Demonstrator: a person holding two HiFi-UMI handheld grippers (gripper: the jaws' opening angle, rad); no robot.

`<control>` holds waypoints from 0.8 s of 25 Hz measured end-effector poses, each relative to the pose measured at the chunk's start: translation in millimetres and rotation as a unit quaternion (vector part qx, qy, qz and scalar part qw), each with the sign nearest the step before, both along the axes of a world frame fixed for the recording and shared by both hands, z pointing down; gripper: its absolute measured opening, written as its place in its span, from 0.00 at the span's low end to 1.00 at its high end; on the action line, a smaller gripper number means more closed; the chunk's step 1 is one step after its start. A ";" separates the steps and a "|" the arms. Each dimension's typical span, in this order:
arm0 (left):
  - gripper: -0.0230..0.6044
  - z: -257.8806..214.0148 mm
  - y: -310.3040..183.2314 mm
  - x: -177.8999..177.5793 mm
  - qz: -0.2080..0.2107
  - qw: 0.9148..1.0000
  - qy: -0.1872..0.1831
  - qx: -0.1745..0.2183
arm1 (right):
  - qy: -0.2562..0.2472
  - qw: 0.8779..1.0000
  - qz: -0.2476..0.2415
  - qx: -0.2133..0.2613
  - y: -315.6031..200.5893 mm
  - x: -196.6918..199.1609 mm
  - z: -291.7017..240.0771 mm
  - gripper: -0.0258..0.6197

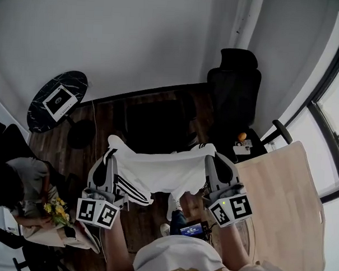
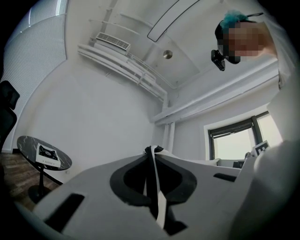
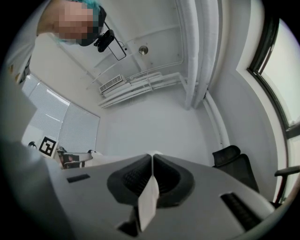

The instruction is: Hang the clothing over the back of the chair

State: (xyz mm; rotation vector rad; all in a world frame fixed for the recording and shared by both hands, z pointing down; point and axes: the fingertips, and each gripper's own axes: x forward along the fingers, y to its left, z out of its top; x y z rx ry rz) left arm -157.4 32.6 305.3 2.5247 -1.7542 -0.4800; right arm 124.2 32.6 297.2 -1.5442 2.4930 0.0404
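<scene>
Carry: striped white garment (image 1: 167, 172) is being held spread by left tool (image 1: 111, 154) and right tool (image 1: 212, 157), both clenched on it | next: dark chair (image 1: 159, 125) back is being targeted for draping.

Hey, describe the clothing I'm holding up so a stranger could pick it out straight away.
Find the pale wooden table at right. Beside it, the left gripper and right gripper hold the clothing stretched between them. It is white with black stripes down one side, unlike the black office chair behind.
</scene>
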 end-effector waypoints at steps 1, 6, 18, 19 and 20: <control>0.08 -5.1 -1.9 -0.8 -0.001 1.000 0.001 0.003 | -0.001 1.000 0.001 0.004 -2.3 -0.5 -5.5 0.07; 0.08 -33.2 -16.0 -3.2 -0.004 1.000 0.009 0.014 | -0.005 1.000 -0.003 0.020 -18.2 -5.2 -34.1 0.07; 0.08 -64.2 -67.8 -23.1 -0.016 1.000 -0.004 0.026 | 0.018 0.998 -0.010 0.052 -72.7 -17.2 -81.4 0.07; 0.08 -64.0 -73.3 -25.1 -0.019 0.999 -0.006 0.027 | 0.020 0.998 -0.012 0.054 -77.4 -18.6 -83.4 0.07; 0.08 -64.3 -79.5 -26.4 -0.021 0.999 -0.007 0.027 | 0.020 0.998 -0.013 0.056 -83.2 -19.5 -85.4 0.07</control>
